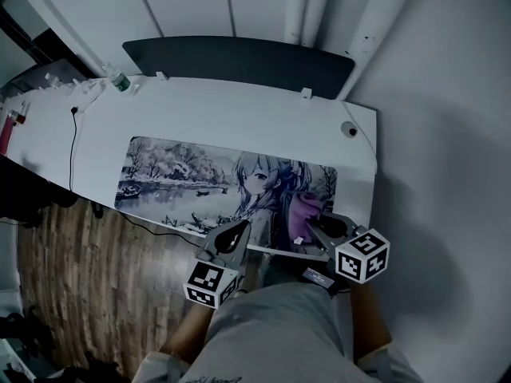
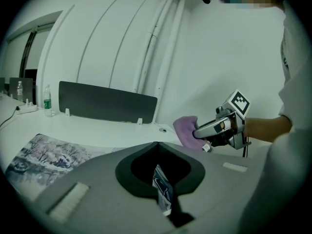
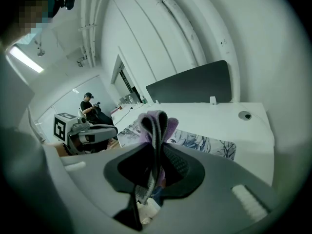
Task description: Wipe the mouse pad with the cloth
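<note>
1. My right gripper (image 3: 155,152) is clamped shut on the crumpled purple cloth (image 3: 156,123). The cloth bulges past the jaws, leaving a soft wad free to meet a surface.
2. My left gripper (image 2: 157,147) has its jaws drawn together on a thin patterned strip. I judge this to be the near edge of the long printed mouse pad (image 1: 184,178), pinched so it won't slide under wiping.
3. The pad lies flat along the front of the white tabletop (image 1: 239,114). The cloth sits over its right end; I cannot tell whether it touches.
4. Only the head view shows the pad's whole length. Only the left gripper view shows the cloth from the side. Only the right gripper view catches a distant seated person (image 3: 90,106).
</note>
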`<state>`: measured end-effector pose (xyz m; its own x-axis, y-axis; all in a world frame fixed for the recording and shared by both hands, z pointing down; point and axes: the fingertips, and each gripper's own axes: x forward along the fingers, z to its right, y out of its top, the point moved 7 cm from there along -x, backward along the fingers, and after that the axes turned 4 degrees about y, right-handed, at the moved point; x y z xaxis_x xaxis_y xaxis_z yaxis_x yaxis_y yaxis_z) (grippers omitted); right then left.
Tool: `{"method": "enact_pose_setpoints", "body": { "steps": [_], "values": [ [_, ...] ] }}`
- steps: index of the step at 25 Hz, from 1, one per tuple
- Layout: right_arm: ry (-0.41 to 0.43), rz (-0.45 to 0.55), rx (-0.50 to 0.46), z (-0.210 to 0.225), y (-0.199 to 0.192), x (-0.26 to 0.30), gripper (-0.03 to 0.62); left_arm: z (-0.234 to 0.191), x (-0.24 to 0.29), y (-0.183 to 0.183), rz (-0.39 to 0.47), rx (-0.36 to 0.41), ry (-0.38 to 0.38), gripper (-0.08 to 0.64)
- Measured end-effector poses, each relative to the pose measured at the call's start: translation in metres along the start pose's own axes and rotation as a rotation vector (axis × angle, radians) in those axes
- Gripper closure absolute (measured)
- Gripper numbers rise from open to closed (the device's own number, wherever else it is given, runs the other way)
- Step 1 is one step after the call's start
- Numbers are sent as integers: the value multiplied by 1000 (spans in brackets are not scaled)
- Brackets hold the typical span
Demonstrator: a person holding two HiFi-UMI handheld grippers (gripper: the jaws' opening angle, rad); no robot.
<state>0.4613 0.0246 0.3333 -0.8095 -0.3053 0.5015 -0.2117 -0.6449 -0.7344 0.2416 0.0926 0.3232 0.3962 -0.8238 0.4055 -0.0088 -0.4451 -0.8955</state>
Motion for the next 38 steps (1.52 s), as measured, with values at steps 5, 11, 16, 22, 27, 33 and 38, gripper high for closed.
{"method": "enact_pose_setpoints", "body": {
  "steps": [5, 11, 16, 22, 27, 33, 38],
  "values": [
    [-21, 1, 38, 34, 5, -6, 511, 2, 27, 8, -19, 32, -22, 543],
    [-75, -12, 72, 79, 8, -18, 511, 5, 56, 25, -21, 41, -9, 543],
    [-140, -34, 134, 112, 1, -22, 511, 2, 68, 29, -37, 47, -11, 543],
    [-225, -56, 177, 141, -4, -25, 511, -11, 81, 24, -54, 34, -34, 543],
    [-275, -95, 207, 162, -8, -17, 511, -30, 99, 27, -70, 42, -68, 543],
    [-333, -161, 261, 185, -26, 10, 510, -55, 111, 29, -83, 38, -80, 543],
    [-387, -200, 311, 205, -34, 30, 511, -72, 117, 22, -123, 27, -108, 543]
  ]
}}
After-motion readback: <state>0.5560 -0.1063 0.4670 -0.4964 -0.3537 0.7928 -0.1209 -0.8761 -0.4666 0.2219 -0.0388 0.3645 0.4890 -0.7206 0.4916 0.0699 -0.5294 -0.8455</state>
